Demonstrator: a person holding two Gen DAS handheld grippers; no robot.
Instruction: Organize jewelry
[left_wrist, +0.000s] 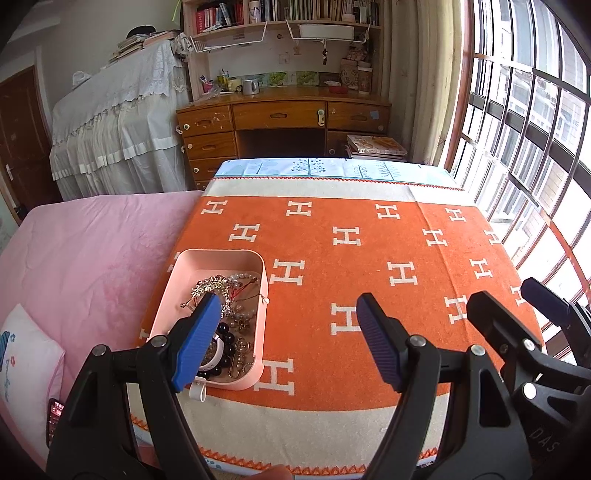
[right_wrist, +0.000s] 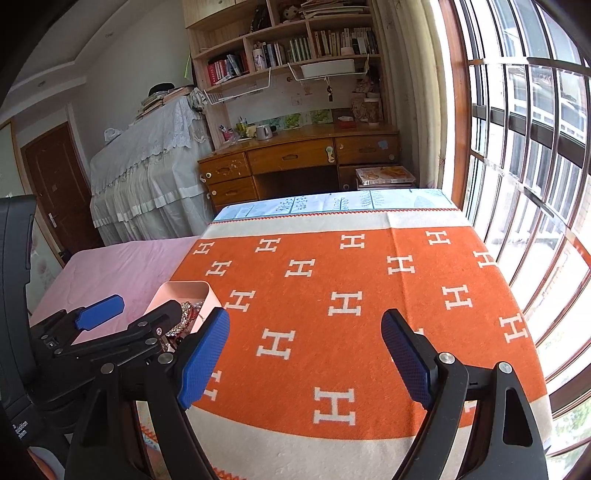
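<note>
left gripper (left_wrist: 284, 310): we've got it spread wide, nothing in it; one finger hangs over the box
right gripper (right_wrist: 304, 325): wide too, empty; above bare blanket (right_wrist: 351, 269)
box (left_wrist: 218, 258): pink, at the blanket's left edge; jewelry (left_wrist: 236, 314) piled inside

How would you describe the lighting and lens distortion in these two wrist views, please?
Left wrist view: daylight from the window washes out its panes, while the pink jewelry box stays evenly lit and sharp. Right wrist view: the window is again overexposed, its bars bow strongly from fisheye distortion, and the corners fall to black vignette.
</note>
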